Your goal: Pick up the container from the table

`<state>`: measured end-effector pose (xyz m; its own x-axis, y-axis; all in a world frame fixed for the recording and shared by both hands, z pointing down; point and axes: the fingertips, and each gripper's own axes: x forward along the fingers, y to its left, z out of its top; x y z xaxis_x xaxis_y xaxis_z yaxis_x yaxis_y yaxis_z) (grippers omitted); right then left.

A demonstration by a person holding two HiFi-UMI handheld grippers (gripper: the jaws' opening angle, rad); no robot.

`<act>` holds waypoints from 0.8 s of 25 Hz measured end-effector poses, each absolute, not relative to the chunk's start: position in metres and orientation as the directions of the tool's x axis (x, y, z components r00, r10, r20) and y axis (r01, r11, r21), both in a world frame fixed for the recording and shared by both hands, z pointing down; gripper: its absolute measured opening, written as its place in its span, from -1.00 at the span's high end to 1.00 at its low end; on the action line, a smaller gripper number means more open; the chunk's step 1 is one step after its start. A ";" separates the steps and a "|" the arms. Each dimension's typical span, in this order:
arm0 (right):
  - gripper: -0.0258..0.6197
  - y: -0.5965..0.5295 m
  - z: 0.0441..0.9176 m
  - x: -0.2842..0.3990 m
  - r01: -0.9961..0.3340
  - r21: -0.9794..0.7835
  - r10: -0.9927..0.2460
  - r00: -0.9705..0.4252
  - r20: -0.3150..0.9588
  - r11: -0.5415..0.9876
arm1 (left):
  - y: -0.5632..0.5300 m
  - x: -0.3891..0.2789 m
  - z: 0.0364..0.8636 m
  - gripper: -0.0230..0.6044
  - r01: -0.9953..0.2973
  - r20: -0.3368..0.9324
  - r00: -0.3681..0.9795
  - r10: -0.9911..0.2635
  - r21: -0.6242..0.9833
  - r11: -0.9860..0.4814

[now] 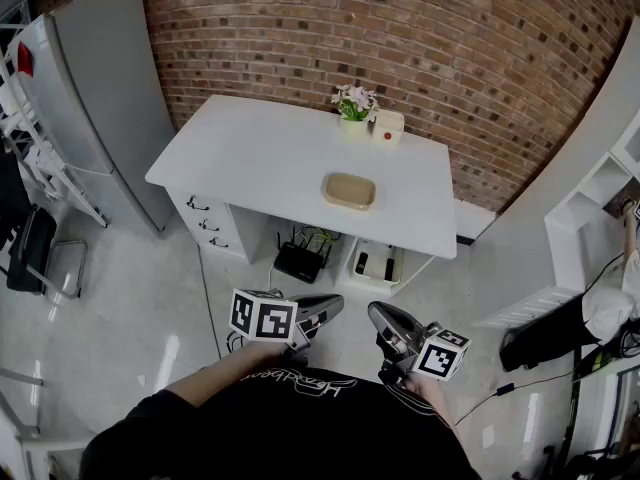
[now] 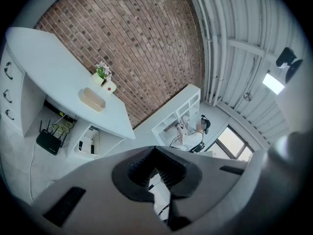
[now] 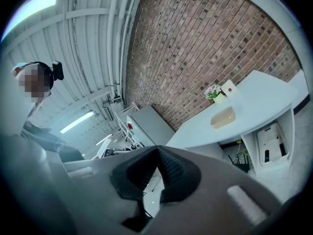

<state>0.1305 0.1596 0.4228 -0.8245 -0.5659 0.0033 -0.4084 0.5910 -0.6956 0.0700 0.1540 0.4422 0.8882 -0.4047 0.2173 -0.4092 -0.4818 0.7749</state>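
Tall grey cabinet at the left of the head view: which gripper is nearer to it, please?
Left. The left gripper is on the side of the tall grey cabinet, well short of it; the right gripper sits beyond the left one, farther away.

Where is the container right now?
The container sits on the white table, right of centre in the head view, nearer the person than the flower pot.

We see bare table point(image 1: 240, 153) all round the container point(image 1: 349, 190); only flowers point(image 1: 354, 103) and a box point(image 1: 387, 126) stand behind it.
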 end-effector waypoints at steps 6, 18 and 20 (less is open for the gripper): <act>0.91 0.169 0.420 0.136 -0.409 -0.696 -0.574 -0.819 -0.006 0.591 | 0.163 0.074 0.440 0.92 -0.411 0.220 0.889 -0.403 0.769 -0.489; 0.91 0.171 0.420 0.149 -0.401 -0.732 -0.620 -0.784 -0.037 0.551 | 0.164 0.067 0.448 0.92 -0.445 0.250 0.869 -0.428 0.773 -0.452; 0.91 0.169 0.419 0.147 -0.403 -0.728 -0.617 -0.786 -0.035 0.555 | 0.160 0.060 0.446 0.92 -0.448 0.246 0.863 -0.440 0.775 -0.446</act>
